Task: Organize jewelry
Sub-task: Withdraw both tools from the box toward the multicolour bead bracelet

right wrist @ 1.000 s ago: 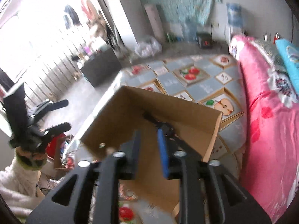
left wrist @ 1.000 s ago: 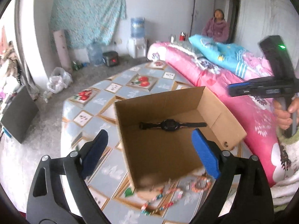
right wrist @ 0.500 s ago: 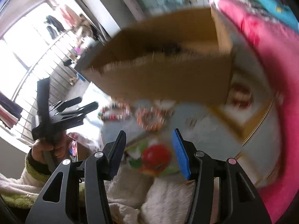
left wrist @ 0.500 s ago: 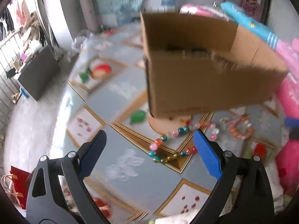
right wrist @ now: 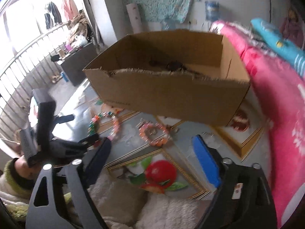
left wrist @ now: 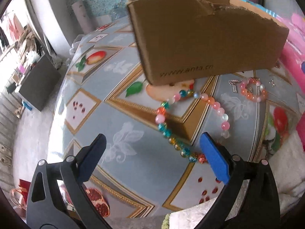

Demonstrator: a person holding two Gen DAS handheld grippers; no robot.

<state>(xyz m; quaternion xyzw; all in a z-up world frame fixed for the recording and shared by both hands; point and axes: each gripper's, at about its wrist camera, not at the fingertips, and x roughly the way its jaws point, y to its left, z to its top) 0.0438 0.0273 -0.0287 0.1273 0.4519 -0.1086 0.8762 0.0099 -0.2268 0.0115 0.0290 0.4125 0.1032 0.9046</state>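
Lowered left tool (left wrist: 152, 156), necklace (left wrist: 190, 122) seemingly touching.

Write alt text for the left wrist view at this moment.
The open left gripper hangs empty over a fruit-patterned tablecloth, pointed at a long multicoloured bead necklace lying in front of a cardboard box. A smaller pink bead bracelet lies to the right, near a pink quilt.

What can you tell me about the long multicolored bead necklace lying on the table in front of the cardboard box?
The bead necklace is a long open loop of round glossy beads: pale pink, orange, white, teal, gold and red. It lies flat on the patterned tablecloth, its far end close to the cardboard box, its near end running behind the blue pad of the open left claw. Whether that pad touches it cannot be told.
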